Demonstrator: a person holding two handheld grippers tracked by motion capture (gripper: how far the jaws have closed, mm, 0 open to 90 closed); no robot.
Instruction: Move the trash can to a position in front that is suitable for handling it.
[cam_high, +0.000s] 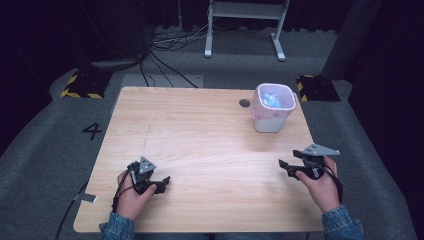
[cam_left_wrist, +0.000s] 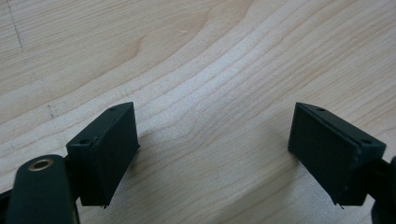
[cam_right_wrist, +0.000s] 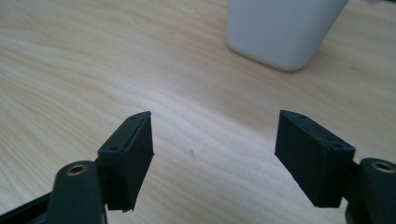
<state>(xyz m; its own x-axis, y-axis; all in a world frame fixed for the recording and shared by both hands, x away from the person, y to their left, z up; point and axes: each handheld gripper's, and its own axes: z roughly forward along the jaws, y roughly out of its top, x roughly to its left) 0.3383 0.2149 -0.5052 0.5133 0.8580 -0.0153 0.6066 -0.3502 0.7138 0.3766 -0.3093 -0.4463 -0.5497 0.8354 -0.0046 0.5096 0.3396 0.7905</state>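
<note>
- At the left, a yellow-and-black striped block (cam_high: 82, 85) is seen on the grey floor (cam_high: 45, 145) beyond the counter's (cam_high: 200, 130) far left corner, and a painted number (cam_high: 92, 131) is marked on the floor beside the left edge.
- The left hand-held gripper (cam_high: 162, 183) is held low over the near left part of the counter by a hand (cam_high: 131, 197) in a denim sleeve (cam_high: 116, 227). In the left gripper view the left hand-held gripper (cam_left_wrist: 214, 154) is shown with its jaws standing wide apart, and nothing but bare wood is seen between them.
- The middle of the counter is shown as plain wood grain, with a small dark hole (cam_high: 244, 103) near its far edge.
- A white bin (cam_high: 273, 107), lined with a pinkish bag and holding something blue, is placed upright near the far right corner, well apart from both hand-held grippers. In the right gripper view the bin (cam_right_wrist: 280, 28) is seen ahead of the jaws.
- The right hand-held gripper (cam_high: 289, 167) is held above the near right part of the counter. In the right gripper view the right hand-held gripper (cam_right_wrist: 214, 149) is shown open, with nothing between the jaws.
</note>
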